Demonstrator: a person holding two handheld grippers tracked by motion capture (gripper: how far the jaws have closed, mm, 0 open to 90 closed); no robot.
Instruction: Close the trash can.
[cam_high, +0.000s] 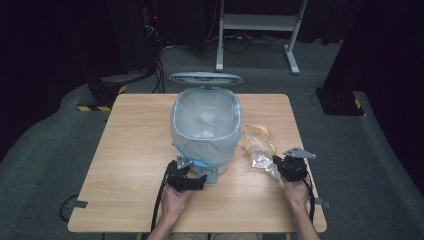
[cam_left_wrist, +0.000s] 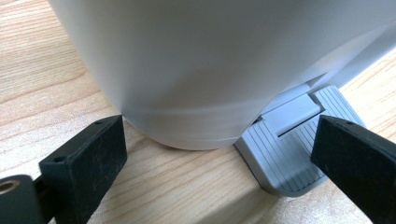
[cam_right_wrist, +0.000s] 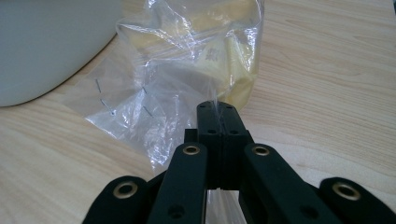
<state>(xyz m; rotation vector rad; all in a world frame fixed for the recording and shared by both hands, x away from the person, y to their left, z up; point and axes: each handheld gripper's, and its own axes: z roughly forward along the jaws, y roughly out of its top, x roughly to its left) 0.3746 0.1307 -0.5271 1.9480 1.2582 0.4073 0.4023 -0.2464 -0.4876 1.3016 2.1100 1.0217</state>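
A dark room with grey carpet and a white frame stand at the back surrounds a pale wood counter (cam_high: 130, 150). The right gripper (cam_right_wrist: 217, 116) has its jaws pressed together on the near edge of a crumpled clear plastic bag (cam_right_wrist: 187, 70) with something yellow inside, which lies on the counter just to the right of the bin and touching its base in the right gripper view. The left gripper (cam_left_wrist: 219, 154) has its jaws spread wide, one either side of the bin's foot: the near jaw on bare wood, the other just over the ribbed grey pedal (cam_left_wrist: 285, 154) without closing on it. The white pedal bin (cam_high: 205, 125) stands mid-counter, lined with a thin bag, its lid (cam_high: 205, 78) up at the back. I judge this the pick-up step (rubbish in hand, bin already open). The next move calls for lifting the bag clear of the counter, carrying it over the rim and letting go, with the pedal kept down if the lid depends on it. A faint printed mark shows on the bag, too blurred to read; no brand is legible elsewhere.
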